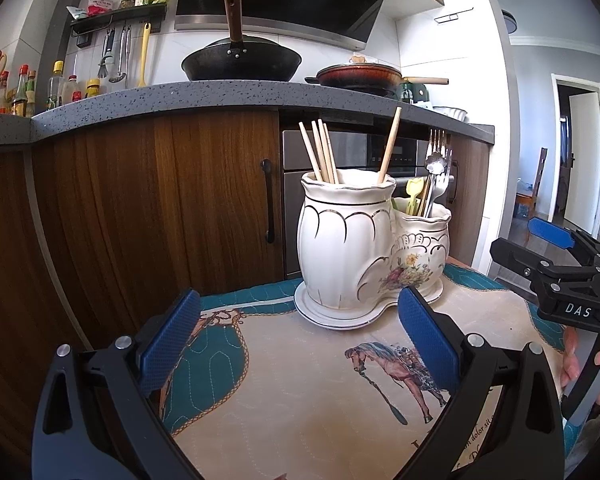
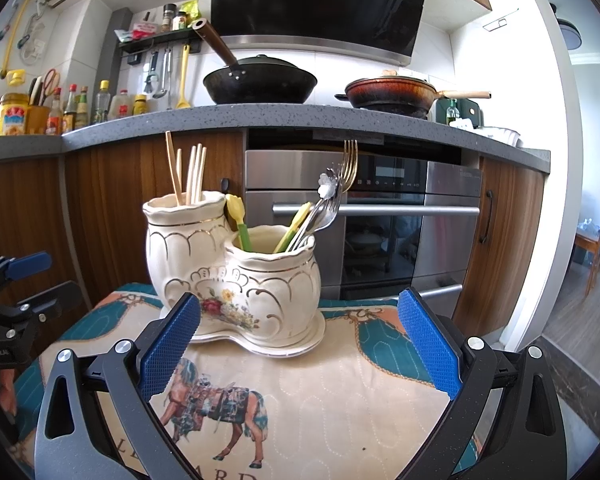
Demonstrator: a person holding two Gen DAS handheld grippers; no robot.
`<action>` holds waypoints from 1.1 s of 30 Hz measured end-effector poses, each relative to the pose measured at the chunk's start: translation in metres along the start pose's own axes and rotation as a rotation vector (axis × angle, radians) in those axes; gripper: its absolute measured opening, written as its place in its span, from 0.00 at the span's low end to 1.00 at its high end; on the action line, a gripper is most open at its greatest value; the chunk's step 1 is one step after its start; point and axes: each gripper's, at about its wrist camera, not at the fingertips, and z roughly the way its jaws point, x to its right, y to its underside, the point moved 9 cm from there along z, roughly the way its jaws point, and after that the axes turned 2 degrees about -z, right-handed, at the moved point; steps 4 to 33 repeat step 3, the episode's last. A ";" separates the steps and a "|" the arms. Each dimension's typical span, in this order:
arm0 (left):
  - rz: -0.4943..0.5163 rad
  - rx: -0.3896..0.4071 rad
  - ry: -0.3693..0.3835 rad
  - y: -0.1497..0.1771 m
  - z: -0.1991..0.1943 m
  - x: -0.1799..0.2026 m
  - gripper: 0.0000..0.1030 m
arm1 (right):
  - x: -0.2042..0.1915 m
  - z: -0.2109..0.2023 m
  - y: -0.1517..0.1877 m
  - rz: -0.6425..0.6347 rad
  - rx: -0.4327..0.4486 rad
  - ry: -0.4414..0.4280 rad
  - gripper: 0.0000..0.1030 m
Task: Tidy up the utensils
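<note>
Now your left gripper (image 1: 300, 344) hangs wide open over the horse-print cloth (image 1: 300, 392), its blue pads (image 1: 168, 344) well apart and grasping nothing. Just ahead of it stands the holder (image 1: 352, 248), a cream ceramic piece of two joined pots on a matching saucer (image 1: 332, 318), set at the far end of the cloth. Chopsticks (image 1: 320, 152) rise from the taller pot (five or six, one leaning apart from the rest), while forks (image 2: 350, 162), a flower-ended spoon (image 2: 328, 182) and yellow-green picks (image 2: 240, 220) fill the lower one.

Your right gripper (image 2: 300, 344) is likewise released, jaws spread over the same cloth, the holder near its left pad in the right wrist view. From the left camera it shows at the right edge, your fingers (image 1: 572, 360) wrapped around its handle; whether it touches the cloth cannot be told.

Behind the holder runs a grey counter (image 1: 220, 98) over wood cabinets (image 1: 160, 200) and a steel oven (image 2: 380, 220). A black wok (image 2: 260, 82) and a red pan (image 2: 392, 94) sit on top, bottles (image 2: 76, 106) at the left.
</note>
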 end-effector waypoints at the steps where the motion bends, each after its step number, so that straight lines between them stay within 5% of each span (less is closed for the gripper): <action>1: 0.000 -0.001 -0.001 0.000 0.000 0.000 0.95 | 0.000 0.000 0.000 0.000 0.000 0.000 0.95; 33: 0.001 0.000 -0.002 0.000 0.000 0.000 0.95 | 0.000 0.001 0.000 0.000 -0.001 0.000 0.95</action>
